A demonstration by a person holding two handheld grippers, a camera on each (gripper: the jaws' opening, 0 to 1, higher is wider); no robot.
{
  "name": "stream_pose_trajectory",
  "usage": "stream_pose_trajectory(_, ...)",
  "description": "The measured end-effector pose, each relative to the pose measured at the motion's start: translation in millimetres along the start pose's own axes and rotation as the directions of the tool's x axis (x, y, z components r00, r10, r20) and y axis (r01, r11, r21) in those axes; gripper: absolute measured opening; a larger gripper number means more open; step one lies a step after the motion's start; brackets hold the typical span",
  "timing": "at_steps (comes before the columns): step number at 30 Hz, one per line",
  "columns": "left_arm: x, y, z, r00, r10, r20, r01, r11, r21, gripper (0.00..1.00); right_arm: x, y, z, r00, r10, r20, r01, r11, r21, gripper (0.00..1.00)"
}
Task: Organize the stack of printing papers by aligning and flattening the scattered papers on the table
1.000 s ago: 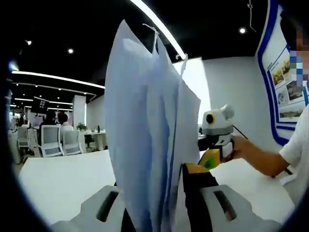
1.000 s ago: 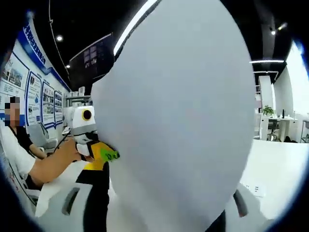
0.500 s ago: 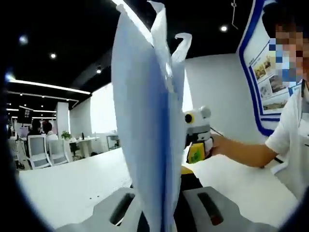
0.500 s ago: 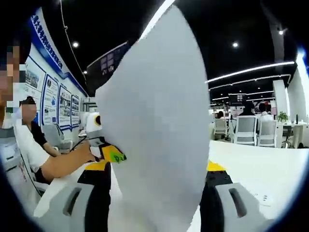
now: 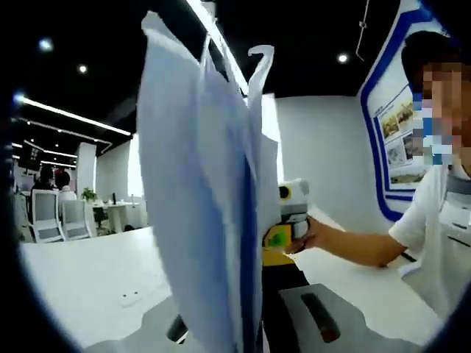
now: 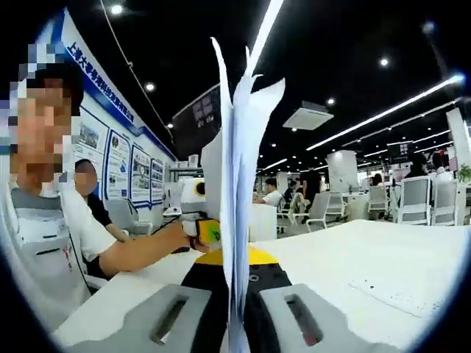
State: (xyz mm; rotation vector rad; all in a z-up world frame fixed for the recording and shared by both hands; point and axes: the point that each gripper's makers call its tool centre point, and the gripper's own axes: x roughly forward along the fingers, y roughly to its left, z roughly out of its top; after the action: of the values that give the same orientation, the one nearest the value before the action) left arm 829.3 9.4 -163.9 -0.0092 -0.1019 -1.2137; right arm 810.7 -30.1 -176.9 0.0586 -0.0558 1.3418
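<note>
Jaws of both grippers clenched on the same upright sheaf of white printing papers [image 5: 210, 220], one from each side. Left gripper [image 5: 246, 323] pinching the bottom edge, sheets fanning apart toward the top, corners curled. Right gripper [image 6: 232, 309] clamping the sheaf edge-on [image 6: 237, 184], top edges uneven. Sheaf held lifted above the white table [image 5: 88, 279], standing vertical, not lying flat. Step in hand, by the look of it: gathering and squaring the sheets while upright. Next move probably calls for tapping the bottom edge on the table to even the edges, then laying the stack flat and pressing it. Beyond the paper, opposite gripper and a hand [image 5: 316, 234] holding it. Farther back, blue-bordered wall posters [image 6: 118, 165], white office chairs [image 5: 45, 217].
</note>
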Motion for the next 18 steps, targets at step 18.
stream_pose_trajectory(18, -12.9, 52.3, 7.5, 0.952, 0.307, -0.016, -0.307, 0.952, 0.007, 0.06, 12.5, -55.9, -0.5, 0.897, -0.439, -0.061, 0.422, 0.888, -0.181, 0.0)
